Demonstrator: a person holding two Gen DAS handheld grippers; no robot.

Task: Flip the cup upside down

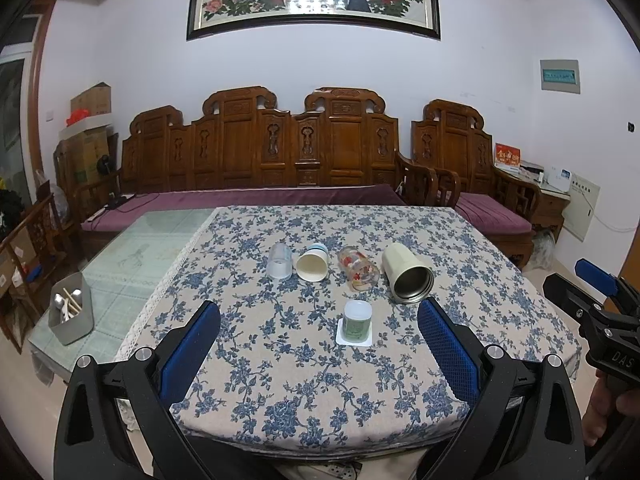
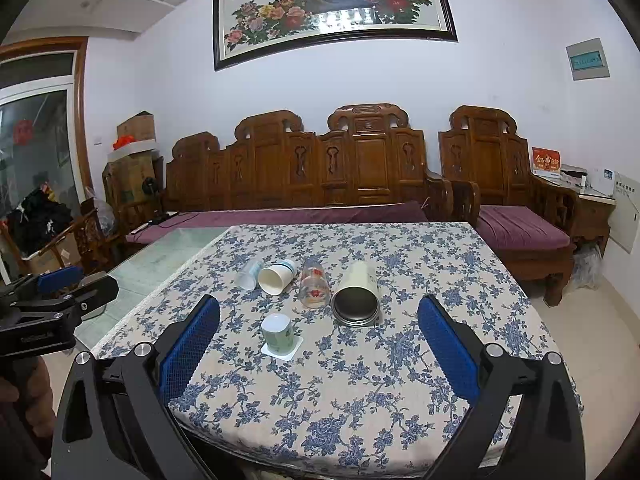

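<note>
On the floral tablecloth (image 1: 320, 400) (image 2: 360, 400) a small green cup (image 1: 357, 321) (image 2: 277, 334) stands upside down on its white square rim. Behind it a row of cups lies on its side: a clear plastic cup (image 1: 281, 262) (image 2: 249, 274), a white paper cup (image 1: 313, 263) (image 2: 277, 275), a flower-printed glass (image 1: 358, 269) (image 2: 314, 282) and a cream steel-lined tumbler (image 1: 407, 273) (image 2: 357, 294). My left gripper (image 1: 320, 340) is open and empty, near the front edge. My right gripper (image 2: 319, 340) is open and empty too.
A grey box of utensils (image 1: 71, 312) sits on the glass tabletop (image 1: 132, 264) at the left. A carved wooden sofa with purple cushions (image 1: 260, 200) (image 2: 280, 216) stands behind the table. Each gripper shows at the other view's edge, the right one (image 1: 600, 312) and the left one (image 2: 52, 300).
</note>
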